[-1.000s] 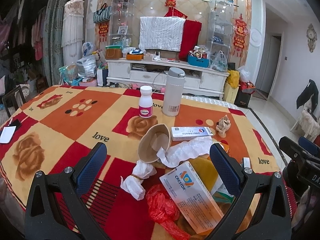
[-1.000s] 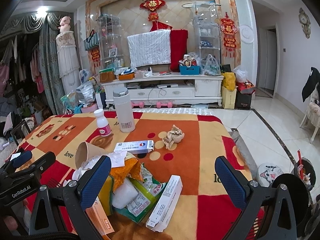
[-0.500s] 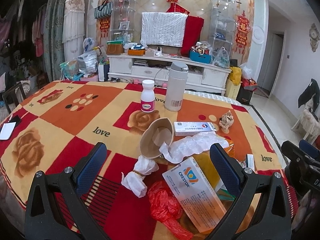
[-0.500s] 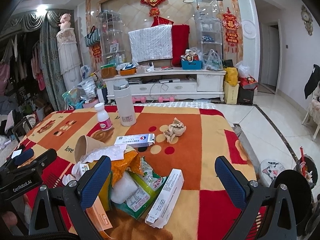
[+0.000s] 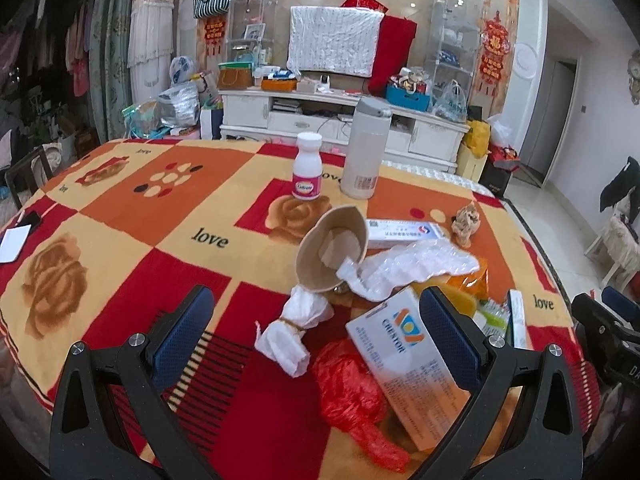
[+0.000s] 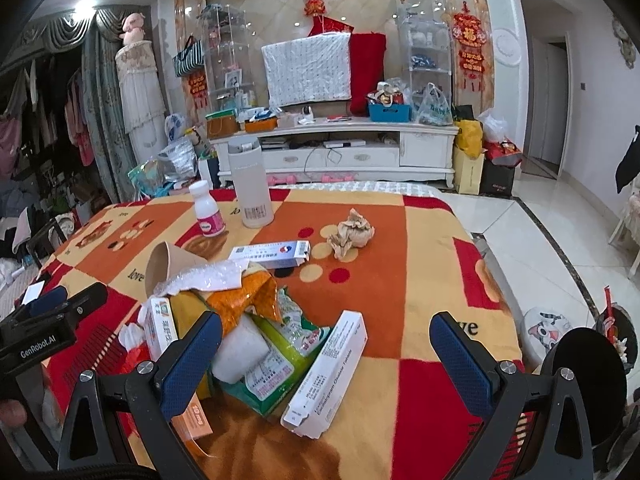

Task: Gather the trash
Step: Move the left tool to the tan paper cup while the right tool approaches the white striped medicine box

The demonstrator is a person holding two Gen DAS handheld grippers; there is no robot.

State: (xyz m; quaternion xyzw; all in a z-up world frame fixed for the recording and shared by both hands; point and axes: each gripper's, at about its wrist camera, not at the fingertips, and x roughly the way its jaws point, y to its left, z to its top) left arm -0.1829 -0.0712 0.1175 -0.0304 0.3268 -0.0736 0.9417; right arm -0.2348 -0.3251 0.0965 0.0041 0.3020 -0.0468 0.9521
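Observation:
A pile of trash lies on the blanket-covered table. In the left wrist view: a tipped paper cup (image 5: 330,250), a knotted white tissue (image 5: 294,328), a red plastic bag (image 5: 354,396), a Crestor box (image 5: 408,360) and bubble wrap (image 5: 416,266). My left gripper (image 5: 316,328) is open and empty, just above the tissue. In the right wrist view: a white medicine box (image 6: 328,372), a green packet (image 6: 280,360), an orange wrapper (image 6: 244,296) and a crumpled paper ball (image 6: 350,234). My right gripper (image 6: 326,356) is open and empty over the white box.
A white thermos (image 5: 364,148) and a pink-labelled pill bottle (image 5: 307,172) stand at the table's far side. A long toothpaste-style box (image 6: 272,252) lies mid-table. A black bin (image 6: 618,332) sits on the floor at right. A phone (image 5: 16,236) lies at the left edge.
Both grippers have drifted slightly forward and lower toward the trash pile. Both stay open, and nothing on the table has moved.

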